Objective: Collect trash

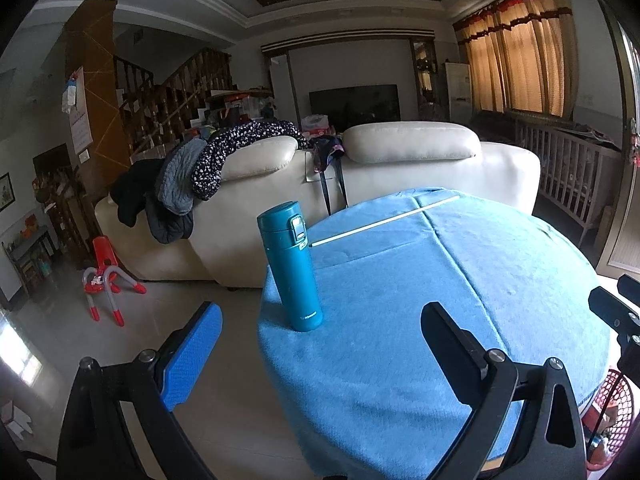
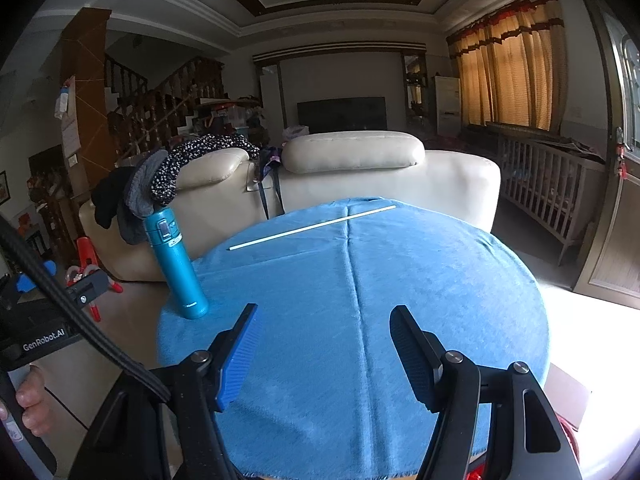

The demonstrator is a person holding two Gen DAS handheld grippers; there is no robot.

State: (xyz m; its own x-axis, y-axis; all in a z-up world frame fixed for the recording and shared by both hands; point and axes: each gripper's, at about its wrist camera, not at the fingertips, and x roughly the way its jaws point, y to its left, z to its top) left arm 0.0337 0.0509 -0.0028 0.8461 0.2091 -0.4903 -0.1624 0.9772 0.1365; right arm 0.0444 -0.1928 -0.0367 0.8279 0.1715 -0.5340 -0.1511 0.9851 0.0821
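Since the only thing that reads as trash is the thin white straw (image 2: 313, 227) lying flat across the far side of the round surface (image 2: 440, 280), expect it to be very light, springy and slick; take it near its middle, pinching across its width. The blue cloth under it is soft and napped, so it could snag. The teal flask (image 2: 176, 264) at the left edge looks hard and smooth. Your right tongs (image 2: 323, 346) and left tongs (image 1: 320, 344) both stand open and empty.

red basket (image 1: 612, 412) cut off at right edge.
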